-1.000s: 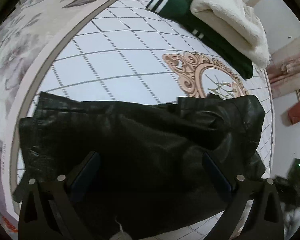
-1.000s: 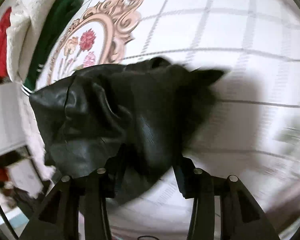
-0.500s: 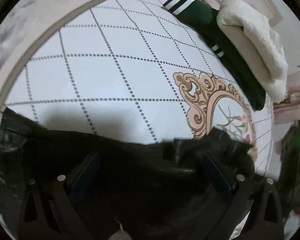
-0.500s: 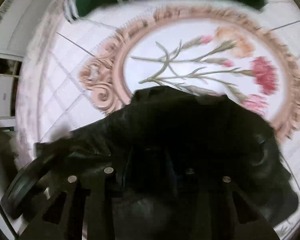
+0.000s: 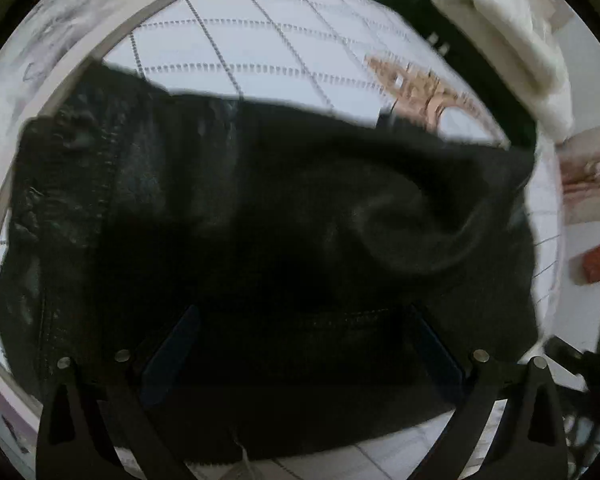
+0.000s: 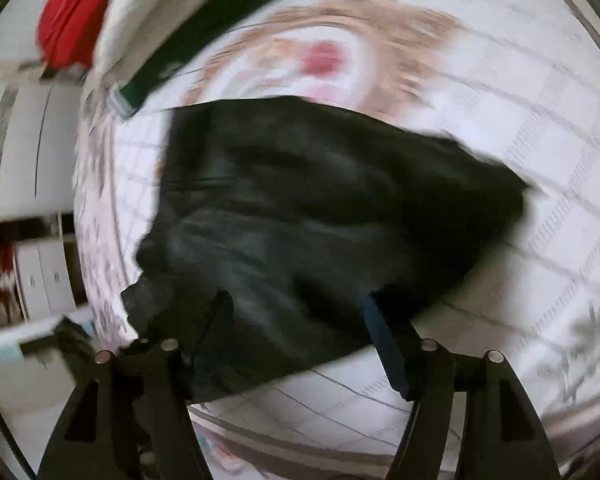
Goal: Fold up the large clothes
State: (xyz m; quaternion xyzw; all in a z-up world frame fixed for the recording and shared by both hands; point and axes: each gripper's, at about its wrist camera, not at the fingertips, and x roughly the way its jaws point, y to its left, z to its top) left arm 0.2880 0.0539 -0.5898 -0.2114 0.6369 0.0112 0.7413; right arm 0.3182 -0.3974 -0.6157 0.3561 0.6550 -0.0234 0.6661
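A black leather-look garment point(image 5: 260, 220) lies crumpled on a white bedspread point(image 5: 260, 40) with a dotted diamond grid and a floral medallion point(image 6: 332, 56); it reaches the medallion's edge. The left tongs point(image 5: 300, 344) hover over it, fingers spread wide, gripping nothing. The right tongs point(image 6: 300, 320) are opening above the garment's near edge; fabric lies between their fingers, not pinched. At the bedspread's far edge sits a pile of folded clothes: green point(image 6: 220, 12), cream point(image 5: 500, 40) and red point(image 6: 72, 12).
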